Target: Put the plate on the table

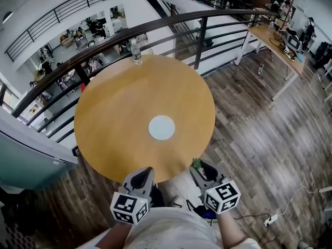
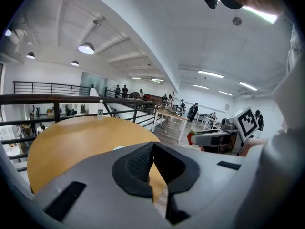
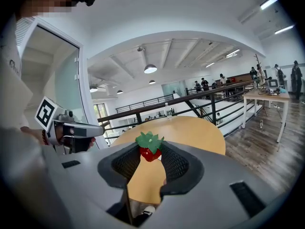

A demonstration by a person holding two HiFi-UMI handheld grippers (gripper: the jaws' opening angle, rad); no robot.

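my right gripper [image 3: 150, 151] pinches a small strawberry [image 3: 149, 147] between its jaw tips, green leaves up. beyond it i see the round wooden table [image 3: 190, 128], with a bottle [image 3: 167, 112] at its far edge by the dark railing [image 3: 209, 96]. the left gripper [image 3: 95, 130] hangs at the far left.
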